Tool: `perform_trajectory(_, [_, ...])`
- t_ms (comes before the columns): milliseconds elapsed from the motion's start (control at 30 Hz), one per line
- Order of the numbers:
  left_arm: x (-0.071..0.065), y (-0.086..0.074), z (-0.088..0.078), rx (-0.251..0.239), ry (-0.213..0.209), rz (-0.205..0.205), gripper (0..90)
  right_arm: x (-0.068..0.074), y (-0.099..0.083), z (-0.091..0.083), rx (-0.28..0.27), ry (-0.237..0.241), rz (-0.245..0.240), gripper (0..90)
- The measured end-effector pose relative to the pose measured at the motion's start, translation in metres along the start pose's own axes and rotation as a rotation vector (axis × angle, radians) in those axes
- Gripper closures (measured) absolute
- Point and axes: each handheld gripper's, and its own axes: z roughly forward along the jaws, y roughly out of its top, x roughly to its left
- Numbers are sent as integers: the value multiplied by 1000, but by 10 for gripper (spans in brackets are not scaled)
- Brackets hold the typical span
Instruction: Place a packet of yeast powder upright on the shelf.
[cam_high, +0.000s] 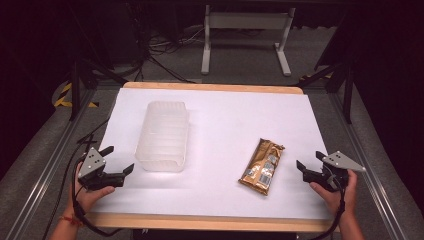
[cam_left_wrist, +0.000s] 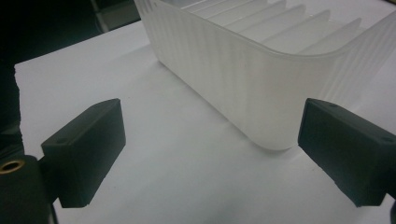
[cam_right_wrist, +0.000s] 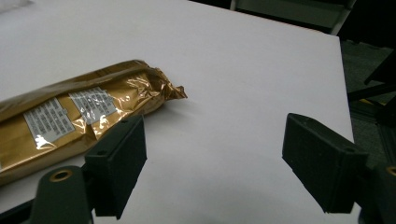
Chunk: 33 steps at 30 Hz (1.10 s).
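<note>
Nearest the front edge of the table (cam_high: 215, 220), at its left corner: left gripper (cam_high: 121, 161), held in a hand (cam_high: 90, 196), jaws spread wide with nothing between them, pointing toward the tub. At the right front corner: right gripper (cam_high: 308, 161), held in a hand (cam_high: 337, 196), jaws likewise spread wide and gripping nothing, aimed leftward at the packet.

Item, gold foil packet (cam_high: 262, 166): lay flat on the white sheet, right of centre, near the front edge, slightly slanted, printed labels facing up. It sat just beside the right gripper, apart from it. In the right gripper view the packet (cam_right_wrist: 70, 126) ran behind the near jaw, its crimped end lying ahead of the gap; no pad touched it.

Item, translucent ribbed plastic tub (cam_high: 163, 135): stood upright, left of centre, long side running toward the far edge, open top. In the left gripper view the tub (cam_left_wrist: 243, 79) showed its rounded near corner just ahead of the open jaws, untouched.

Beyond the far edge: grey floor, white frame legs (cam_high: 245, 35), dark cables.
</note>
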Motion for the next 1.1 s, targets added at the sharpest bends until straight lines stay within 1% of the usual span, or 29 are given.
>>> perform_trajectory(33, [0,0,-1,-1,0,1,84,0,1,0,-7,7,3,227])
perform_trajectory(100, [0,-1,-2,-8,-2,-4,85,1,2,1,-11,4,6,236])
perform_trajectory(167, [0,-2,-2,-1,2,-1,85,2,4,4,-13,13,10,239])
perform_trajectory(267, [0,-5,-3,15,12,2,85,5,5,8,-21,8,16,241])
perform_trajectory(300, [0,-5,-4,17,15,4,85,6,6,10,-23,16,16,245])
perform_trajectory(367, [-1,-6,-7,11,18,-7,85,8,8,13,-18,33,7,246])
perform_trajectory(433, [-1,-7,-9,12,20,-8,85,10,10,17,-15,56,12,247])
perform_trajectory(467, [-1,-7,-9,12,20,-8,85,10,10,17,-15,56,12,247])
perform_trajectory(500, [-2,-8,-10,15,22,-9,85,11,11,19,-14,71,15,247])
perform_trajectory(533, [-3,-9,-11,17,21,-9,85,12,12,20,-13,80,16,275])
perform_trajectory(567, [-3,-10,-12,22,24,-4,84,13,13,21,-12,103,17,320])
perform_trajectory(600, [-3,-11,-13,24,26,-7,84,15,14,22,-15,122,8,331])
perform_trajectory(633, [-3,-12,-14,24,28,-7,84,16,15,24,-12,120,4,342])
perform_trajectory(733, [-4,-14,-18,29,32,-12,84,18,18,30,-1,152,8,332])
perform_trajectory(800, [-5,-16,-20,33,38,-9,85,19,20,35,15,155,15,320])
perform_trajectory(833, [-5,-16,-21,34,41,-10,84,20,21,37,17,165,19,313])
perform_trajectory(867, [-6,-17,-22,33,44,-15,85,20,21,40,23,171,28,300])
perform_trajectory(933, [-6,-18,-24,36,50,-13,85,20,22,45,48,183,46,295])
perform_trajectory(967, [-7,-18,-25,38,52,-16,85,20,22,48,50,195,43,284])
perform_trajectory(1033, [-7,-19,-27,39,56,-17,85,22,23,54,70,193,46,270])
perform_trajectory(1067, [-8,-20,-27,40,57,-16,85,23,23,57,78,211,47,263])
perform_trajectory(1100, [-8,-20,-28,42,58,-16,85,24,23,59,80,214,44,248])
